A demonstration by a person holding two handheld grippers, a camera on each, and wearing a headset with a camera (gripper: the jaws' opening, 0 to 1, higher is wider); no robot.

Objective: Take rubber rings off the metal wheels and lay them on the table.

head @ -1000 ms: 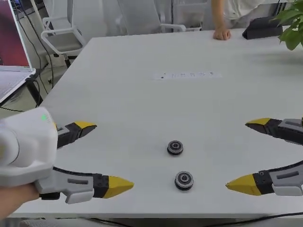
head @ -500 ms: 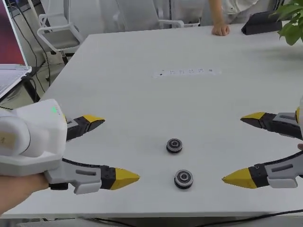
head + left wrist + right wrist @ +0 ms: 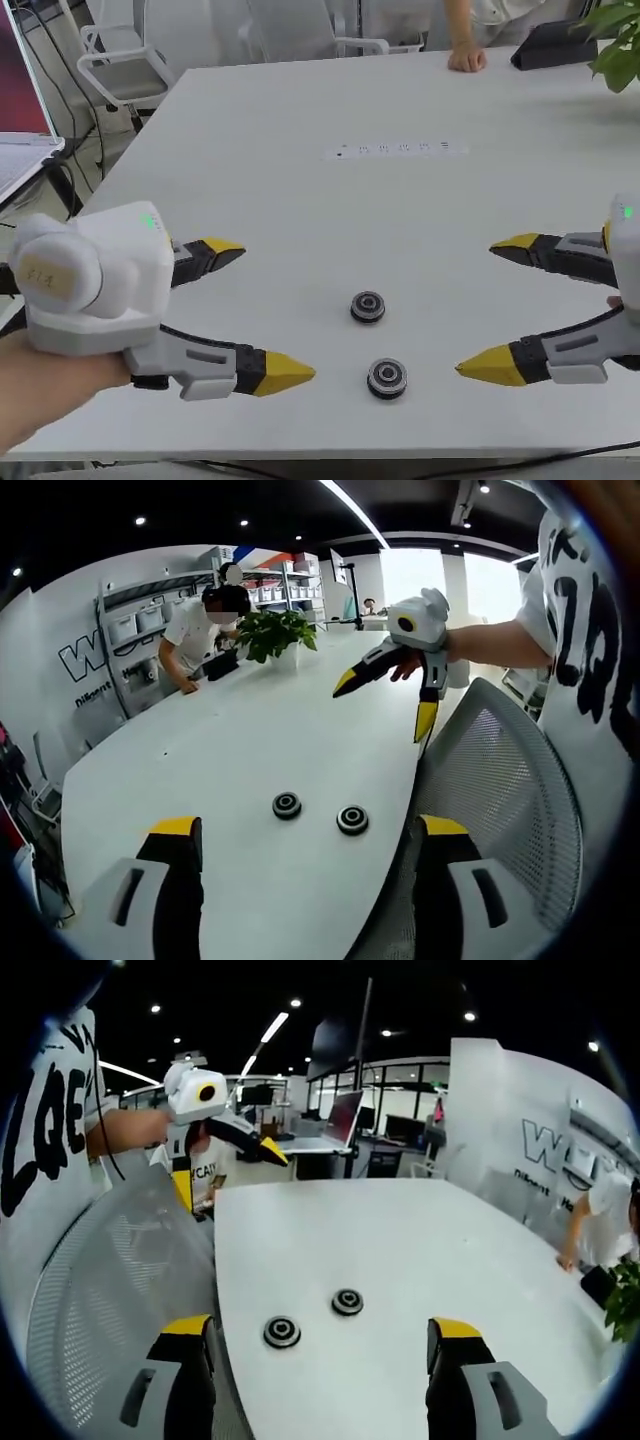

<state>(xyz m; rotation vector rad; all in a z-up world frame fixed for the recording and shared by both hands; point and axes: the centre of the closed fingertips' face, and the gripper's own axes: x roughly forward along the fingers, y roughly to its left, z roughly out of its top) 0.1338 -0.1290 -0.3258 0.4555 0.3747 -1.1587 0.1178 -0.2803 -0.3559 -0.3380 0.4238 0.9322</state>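
My left hand-held gripper hangs over the white table, jaws spread wide with nothing between them. My right hand-held gripper faces it from the other side, jaws equally apart and empty. The yellow tips of both point inward, toward each other.

The two metal wheels lie in the gap between the grippers, clear of every jaw, with bare table top between the tips and the wheels. The near wheel sits about midway between the two lower tips. The far wheel lies just beyond it, close but not touching. Each wheel lies flat, its axis upright and its hub hole facing up, with a dark rubber ring around the rim.

Well beyond the wheels, mid-table, is a white socket strip. At the far edge a person's hand rests on the table beside a dark flat object, and a green plant stands beyond my right hand-held gripper. Off the table, beyond my left hand-held gripper, stands a white chair.
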